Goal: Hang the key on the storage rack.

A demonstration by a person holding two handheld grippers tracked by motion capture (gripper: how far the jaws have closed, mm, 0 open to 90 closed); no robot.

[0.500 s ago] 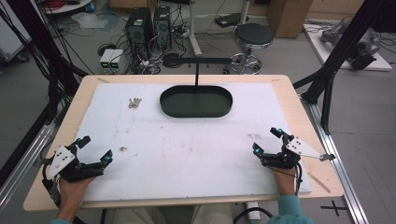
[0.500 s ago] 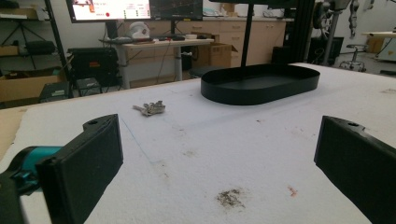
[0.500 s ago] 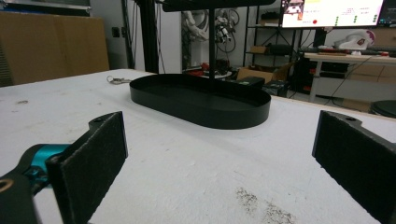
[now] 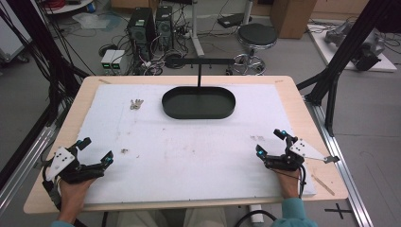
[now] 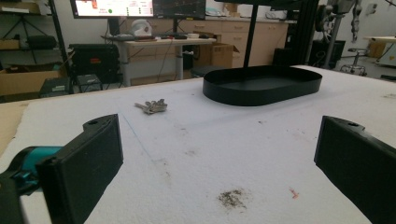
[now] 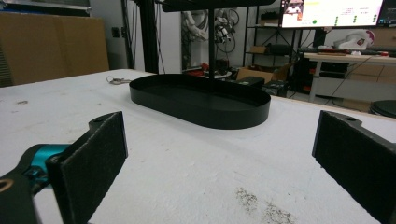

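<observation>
A black oval tray [image 4: 198, 116] sits at the far middle of the white mat, with a thin black T-shaped stand [image 4: 199, 75] rising from its back rim. A small bunch of keys [image 4: 136, 104] lies on the mat left of the tray. My left gripper [image 4: 98, 150] rests near the front left corner, open and holding nothing. My right gripper [image 4: 269, 142] rests near the front right, also open and holding nothing. The left gripper view has the keys [image 5: 152, 107] and tray [image 5: 261, 95] beyond its wide-apart jaws. The right gripper view faces the tray [image 6: 196, 114], with the keys [image 6: 116, 80] behind it.
The white foam mat [image 4: 198, 161] covers most of a wooden table [image 4: 307, 109] and carries faint dirt marks. Computers, cables and a stool [image 4: 257, 35] stand on the floor beyond the far edge. Black frame posts [image 4: 347, 47] flank the table.
</observation>
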